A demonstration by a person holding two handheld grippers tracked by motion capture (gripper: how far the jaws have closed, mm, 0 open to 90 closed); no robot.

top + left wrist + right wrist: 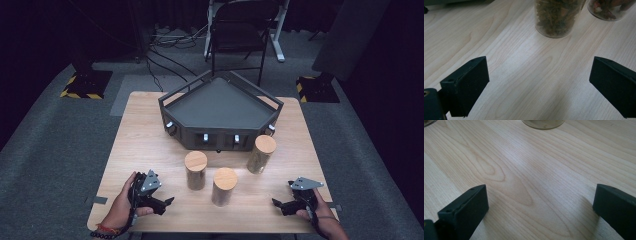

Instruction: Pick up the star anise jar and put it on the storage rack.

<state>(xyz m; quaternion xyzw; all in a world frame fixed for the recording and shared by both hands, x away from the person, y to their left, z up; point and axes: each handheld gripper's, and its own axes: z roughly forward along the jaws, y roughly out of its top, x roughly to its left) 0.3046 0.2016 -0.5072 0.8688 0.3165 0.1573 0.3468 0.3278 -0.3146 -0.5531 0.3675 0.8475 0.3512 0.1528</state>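
Dark-curtained lab, cables (165, 42) on floor

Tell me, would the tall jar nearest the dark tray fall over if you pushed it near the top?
Probably. The tall jar is narrow for its height and stands upright, so a high push could tip it. On its side, its round body might roll. Its clear wall looks smooth and may slip in a gripper.

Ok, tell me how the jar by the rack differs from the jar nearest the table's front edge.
The jar by the rack stands farther back and to the right, close to the dark rack; the front jar stands in the open between both grippers. The back jar looks taller. Both are upright, clear, with round wooden lids.
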